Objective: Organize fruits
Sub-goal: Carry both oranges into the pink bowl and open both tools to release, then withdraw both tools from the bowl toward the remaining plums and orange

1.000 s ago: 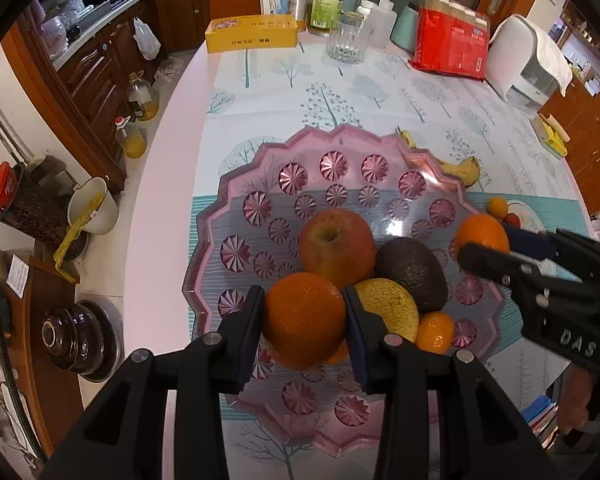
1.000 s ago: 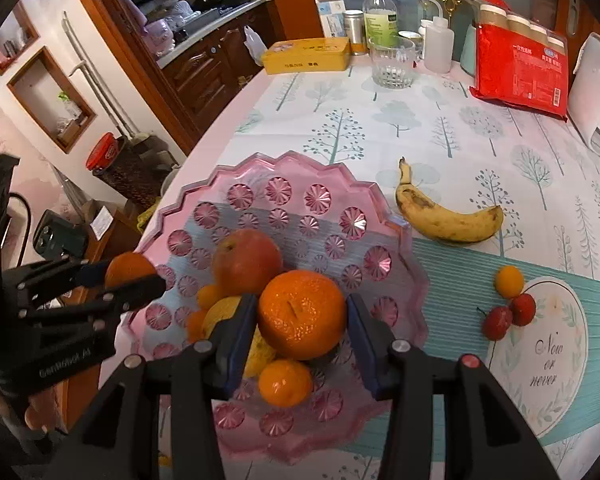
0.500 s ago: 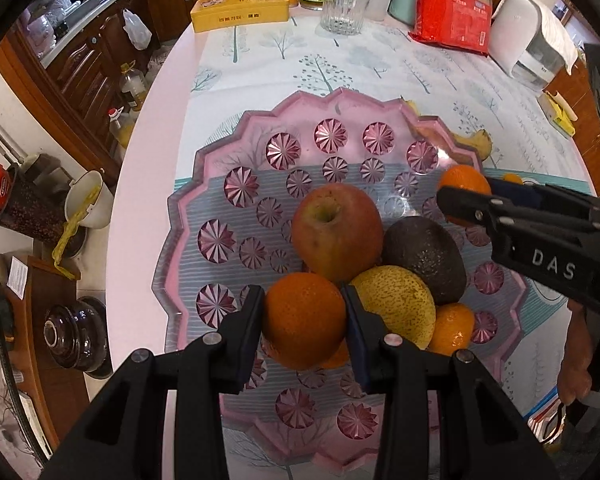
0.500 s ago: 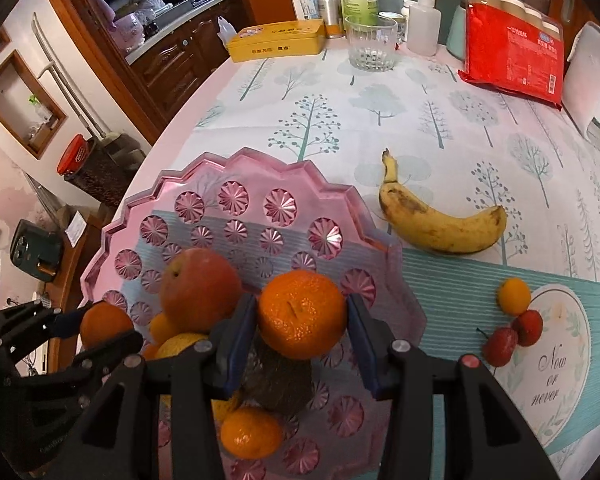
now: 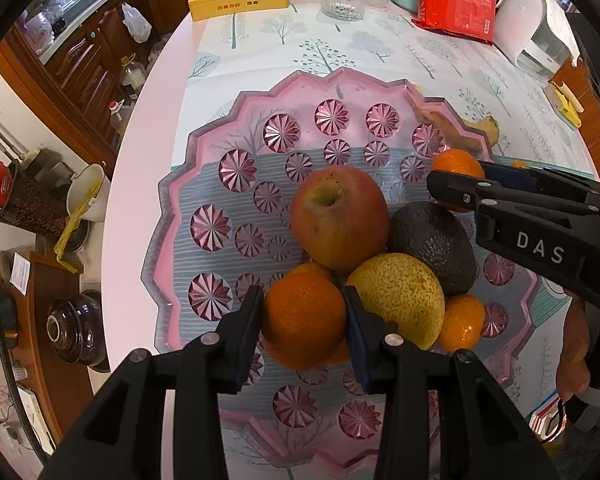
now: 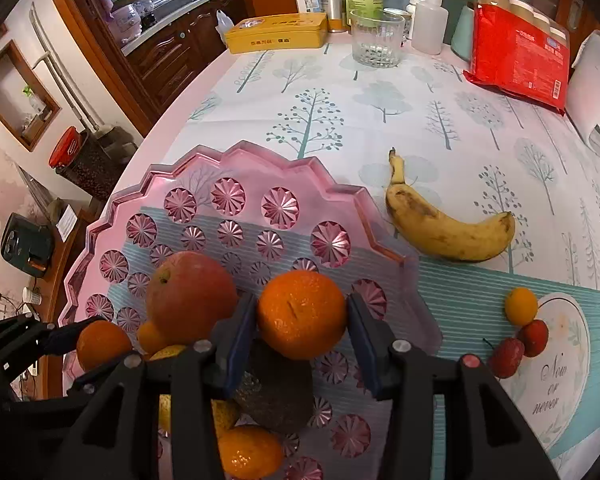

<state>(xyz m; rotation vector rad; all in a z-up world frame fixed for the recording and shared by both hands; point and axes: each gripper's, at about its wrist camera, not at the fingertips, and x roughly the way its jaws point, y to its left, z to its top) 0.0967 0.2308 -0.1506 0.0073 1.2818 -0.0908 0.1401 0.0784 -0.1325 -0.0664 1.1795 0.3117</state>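
Note:
A pink scalloped plate [image 5: 220, 152] [image 6: 284, 168] holds a red apple [image 5: 338, 216] [image 6: 190, 292], a dark avocado [image 5: 432, 246] [image 6: 276, 396], a yellow-green pear [image 5: 400, 300] and small tangerines [image 5: 462, 322] [image 6: 250, 454]. My left gripper [image 5: 304, 320] is shut on an orange [image 5: 304, 318] low over the plate's near side, beside the pear. My right gripper [image 6: 302, 314] is shut on a second orange [image 6: 302, 314] [image 5: 458, 164] above the avocado. Each gripper shows in the other's view, the right gripper's fingers [image 5: 480, 196] and the left gripper's fingers [image 6: 40, 340].
A banana [image 6: 444, 226], a small orange fruit [image 6: 521, 306] and two red fruits [image 6: 518, 344] lie on the tree-print cloth right of the plate. At the table's far side stand a yellow tin [image 6: 276, 34], a glass [image 6: 376, 38], bottles and a red package [image 6: 518, 54].
Both grippers have sunk toward the plate with their oranges, and the fruit pile now looks larger and closer. The right gripper's orange now hangs over the avocado.

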